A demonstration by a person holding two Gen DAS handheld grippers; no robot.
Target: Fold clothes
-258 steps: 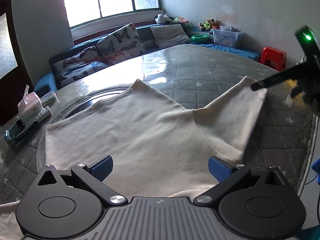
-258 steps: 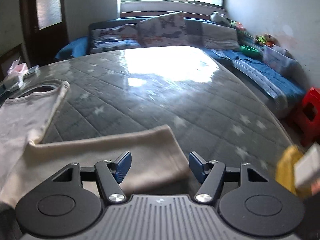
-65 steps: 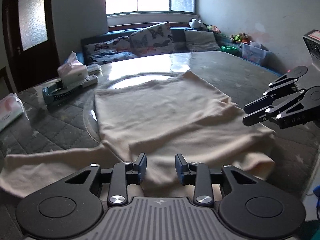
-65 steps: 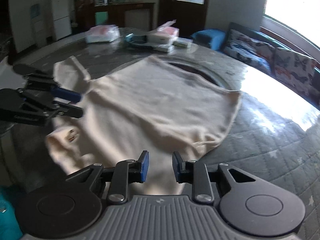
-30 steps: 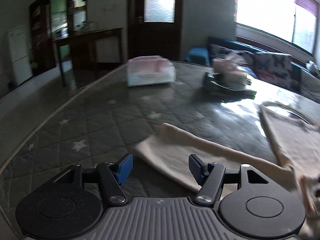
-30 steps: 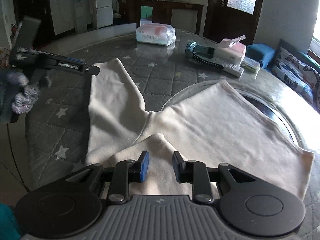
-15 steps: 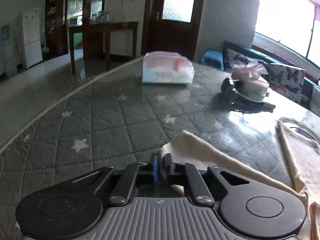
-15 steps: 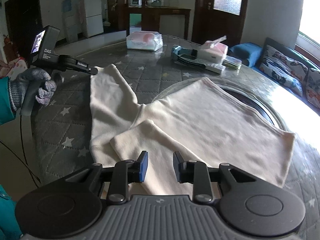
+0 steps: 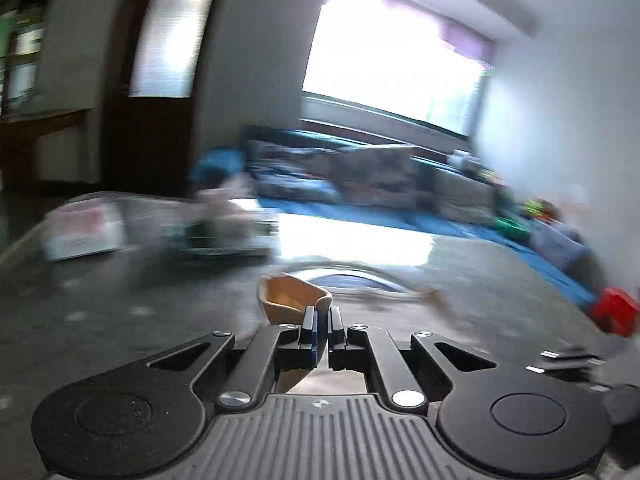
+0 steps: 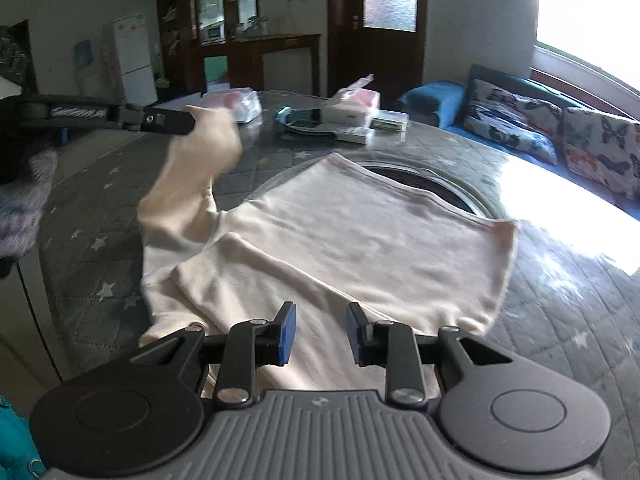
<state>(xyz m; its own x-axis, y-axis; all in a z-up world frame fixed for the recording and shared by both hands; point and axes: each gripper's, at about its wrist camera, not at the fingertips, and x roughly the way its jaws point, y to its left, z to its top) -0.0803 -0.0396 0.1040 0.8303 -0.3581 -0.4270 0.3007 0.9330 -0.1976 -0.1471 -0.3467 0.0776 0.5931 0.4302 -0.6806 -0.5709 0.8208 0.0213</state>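
Note:
A cream long-sleeved top (image 10: 360, 240) lies spread on the grey quilted table (image 10: 560, 300). One sleeve is folded across its near part. My left gripper (image 9: 322, 316) is shut on the cuff (image 9: 288, 296) of the other sleeve. In the right wrist view the left gripper (image 10: 188, 120) holds that sleeve (image 10: 192, 168) lifted off the table at the left. My right gripper (image 10: 320, 328) is open and empty, just above the top's near edge. The left wrist view is motion-blurred.
A tissue box (image 10: 356, 104), a dark brush-like item (image 10: 304, 126) and a plastic pack (image 10: 236, 104) sit at the table's far side. A sofa with butterfly cushions (image 10: 560, 128) stands behind. A red stool (image 9: 614, 312) stands beside the table.
My left gripper has lifted the sleeve cuff off the table and swung with it toward the garment. My right gripper has drawn back a little and stays open.

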